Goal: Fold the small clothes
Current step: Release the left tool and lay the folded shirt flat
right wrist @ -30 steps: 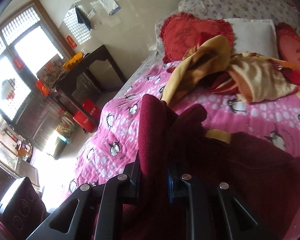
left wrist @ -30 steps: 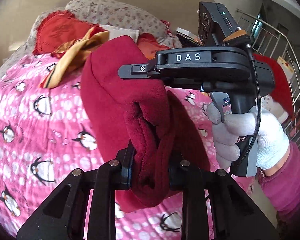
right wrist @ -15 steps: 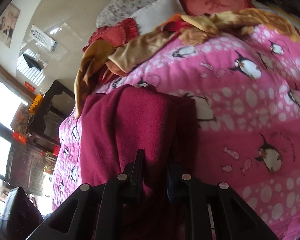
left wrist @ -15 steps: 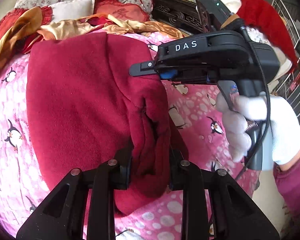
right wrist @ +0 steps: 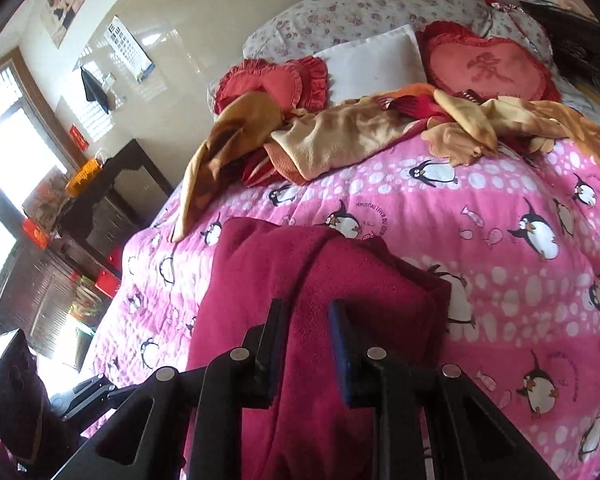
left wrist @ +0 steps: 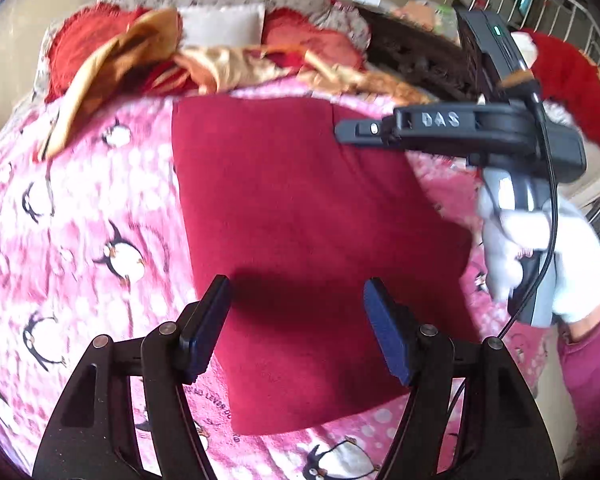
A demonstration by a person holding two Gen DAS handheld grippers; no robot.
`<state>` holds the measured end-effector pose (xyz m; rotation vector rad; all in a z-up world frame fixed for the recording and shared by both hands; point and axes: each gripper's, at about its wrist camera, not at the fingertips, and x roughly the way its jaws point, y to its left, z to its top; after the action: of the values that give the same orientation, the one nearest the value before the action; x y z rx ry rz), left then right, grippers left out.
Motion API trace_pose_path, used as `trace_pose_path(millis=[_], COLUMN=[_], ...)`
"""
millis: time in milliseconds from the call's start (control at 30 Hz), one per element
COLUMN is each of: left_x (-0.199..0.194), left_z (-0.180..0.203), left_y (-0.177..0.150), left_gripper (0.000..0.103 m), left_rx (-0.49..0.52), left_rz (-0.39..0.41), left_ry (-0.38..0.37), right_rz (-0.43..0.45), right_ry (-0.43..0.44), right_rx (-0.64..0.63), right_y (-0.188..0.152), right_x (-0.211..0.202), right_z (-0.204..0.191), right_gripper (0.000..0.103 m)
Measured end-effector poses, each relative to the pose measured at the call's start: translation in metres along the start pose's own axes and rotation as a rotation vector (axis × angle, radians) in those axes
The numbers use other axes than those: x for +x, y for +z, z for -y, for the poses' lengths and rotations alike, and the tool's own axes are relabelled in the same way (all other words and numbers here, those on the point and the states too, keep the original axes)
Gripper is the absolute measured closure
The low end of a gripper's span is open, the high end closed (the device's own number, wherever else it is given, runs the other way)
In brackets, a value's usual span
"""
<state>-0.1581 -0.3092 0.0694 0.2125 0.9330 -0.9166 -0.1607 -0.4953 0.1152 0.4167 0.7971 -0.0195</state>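
Our left gripper (left wrist: 296,320) has just spread wide above the folded dark-red fleece garment (left wrist: 300,240) lying on the pink penguin-print quilt (left wrist: 80,220), while our right gripper (right wrist: 310,344) pinches its corner narrowly — lifting now could drag the fold open.

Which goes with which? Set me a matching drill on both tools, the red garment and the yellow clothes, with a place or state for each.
Things:
1. left tool
2. right tool
3. red garment
4. yellow clothes

Places or states:
A. heaped near the pillows
B. spread on the penguin quilt
C. open, gripping nothing
D. clamped on a fold of cloth

Pairs: 1-C, 2-D, 3-B, 4-A.

The left tool's jaws have just been opening; the garment lies below them, not pinched.
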Motion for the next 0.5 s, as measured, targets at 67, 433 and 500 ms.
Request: trace_pose_path(millis=[67,433,500], left_x=[0.011,0.022,0.018], left_z=[0.005,0.004,0.005], left_y=[-0.004,0.002,0.000], left_gripper=[0.034,0.029,0.029], left_rx=[0.023,0.028,0.027], left_rz=[-0.003,0.009,0.008], left_ry=[0.027,0.048,0.053], right_rz=[-0.017,-0.017,-0.027], right_ry=[-0.088,-0.020,-0.010], right_rx=[-0.016,0.035,0.001], right_y=[0.001,-0.001,-0.014], right_x=[0.020,-0.003,-0.017], right_z=[0.008,0.016,0.002], right_gripper=[0.086,0.091,0.091])
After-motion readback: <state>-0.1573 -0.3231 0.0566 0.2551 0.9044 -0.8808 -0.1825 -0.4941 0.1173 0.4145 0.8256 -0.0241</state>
